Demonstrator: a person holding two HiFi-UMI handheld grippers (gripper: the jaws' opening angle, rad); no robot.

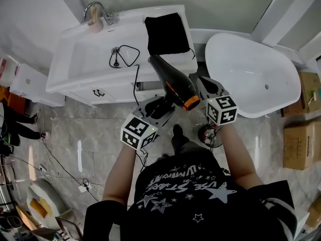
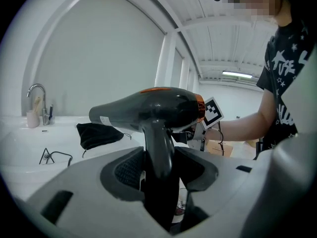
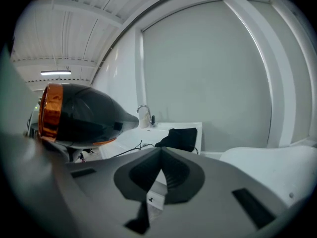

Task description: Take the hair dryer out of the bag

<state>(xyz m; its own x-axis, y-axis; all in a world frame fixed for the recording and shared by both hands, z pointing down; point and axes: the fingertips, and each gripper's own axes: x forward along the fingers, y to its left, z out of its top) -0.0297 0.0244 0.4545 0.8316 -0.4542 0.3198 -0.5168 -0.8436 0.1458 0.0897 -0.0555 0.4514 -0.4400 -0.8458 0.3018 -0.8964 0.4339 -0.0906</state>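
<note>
Looking down in the head view, my left gripper (image 1: pixel 161 106) clamps the dryer (image 1: pixel 173 82) by its handle. Its barrel slants up past my fingertips toward the sink (image 1: pixel 80 64). The bag (image 1: pixel 165 33) lies on the sink's rim, beyond the nozzle and apart from the dryer. A cord (image 1: pixel 136 82) trails from the basin down toward my left fingers. My right gripper (image 1: pixel 203 83) sits just right of the dryer's orange ring, with the tub (image 1: pixel 251 74) beyond it.

In the left gripper view, my 2 jaws stand partly apart, pressed on the black handle between them. The barrel sits above them, and the bag (image 2: pixel 96 133) is ahead to the left.

In the right gripper view, my 2 jaws are closed together, holding nothing. The dryer (image 3: pixel 81 115) hangs to their left, and the bag (image 3: pixel 181 138) lies ahead of the fingertips near the tap (image 3: pixel 143 114).
</note>
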